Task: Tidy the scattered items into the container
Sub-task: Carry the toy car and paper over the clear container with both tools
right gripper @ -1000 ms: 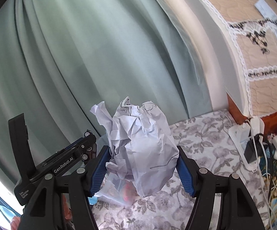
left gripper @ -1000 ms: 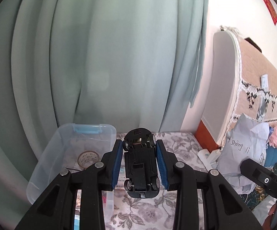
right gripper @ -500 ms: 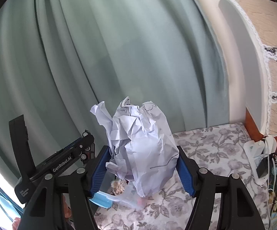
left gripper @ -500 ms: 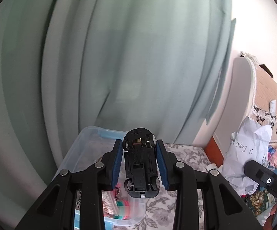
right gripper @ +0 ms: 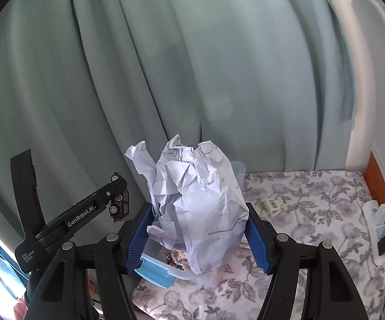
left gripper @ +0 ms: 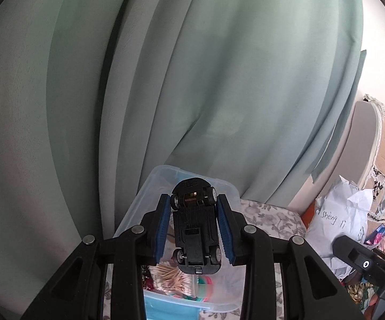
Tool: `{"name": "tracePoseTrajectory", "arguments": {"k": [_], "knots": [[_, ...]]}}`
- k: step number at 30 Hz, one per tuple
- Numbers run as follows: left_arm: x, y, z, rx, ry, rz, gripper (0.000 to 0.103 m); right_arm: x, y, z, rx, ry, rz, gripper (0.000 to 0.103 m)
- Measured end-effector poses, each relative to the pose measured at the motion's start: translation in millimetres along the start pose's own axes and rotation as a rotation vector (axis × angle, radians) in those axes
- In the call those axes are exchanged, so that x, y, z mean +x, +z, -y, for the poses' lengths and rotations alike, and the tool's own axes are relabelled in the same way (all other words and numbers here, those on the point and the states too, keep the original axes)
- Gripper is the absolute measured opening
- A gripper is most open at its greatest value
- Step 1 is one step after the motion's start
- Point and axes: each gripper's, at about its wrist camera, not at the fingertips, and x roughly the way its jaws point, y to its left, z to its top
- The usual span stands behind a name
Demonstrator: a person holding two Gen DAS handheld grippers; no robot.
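Note:
My left gripper (left gripper: 194,226) is shut on a small black toy car (left gripper: 195,224), underside up, held above the clear plastic container (left gripper: 149,200) with blue latches. Several small items lie inside the container. My right gripper (right gripper: 197,229) is shut on a crumpled white paper ball (right gripper: 197,208), held over the container's near blue latch (right gripper: 155,270). The left gripper with the toy car (right gripper: 119,205) shows at the left in the right wrist view. The paper ball (left gripper: 344,218) shows at the right in the left wrist view.
The container stands on a floral cloth (right gripper: 312,213) against a green curtain (left gripper: 192,80). A small cream clip (right gripper: 272,205) lies on the cloth. A white power strip (right gripper: 379,218) with cables sits at the right, beside a headboard (left gripper: 365,138).
Both grippers have moved left, toward the container. The toy car now hangs over the container and the paper ball is over its near edge. Both grips are unchanged.

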Motion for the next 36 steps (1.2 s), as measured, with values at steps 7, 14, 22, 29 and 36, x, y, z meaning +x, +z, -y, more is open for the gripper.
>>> {"name": "tracePoseTrajectory", "arguments": {"k": [7,14,22,29,36], "knots": [[10.5,-4.0,-15.8,-0.021,-0.003,-0.034,0.036,30.1,-3.8,-11.1,-0.027,0.007,-0.063,0.070],[26.4,-12.0,-29.0,-0.037,0.004,-0.078,0.036,55.4,-10.1,-17.6,-0.040,0.012,-0.123,0.070],[47.2,-20.3,-37.4,-0.044,0.003,-0.130,0.036,84.7,-19.7,-22.2,-0.041,0.010,-0.189,0.070],[63.3,-30.0,-48.7,-0.051,0.002,-0.169,0.036,106.7,-23.9,-20.0,-0.038,0.007,-0.237,0.070],[64.8,-42.5,-52.4,-0.063,0.012,-0.202,0.036,127.5,-30.5,-12.9,-0.030,0.007,-0.282,0.070]]}}
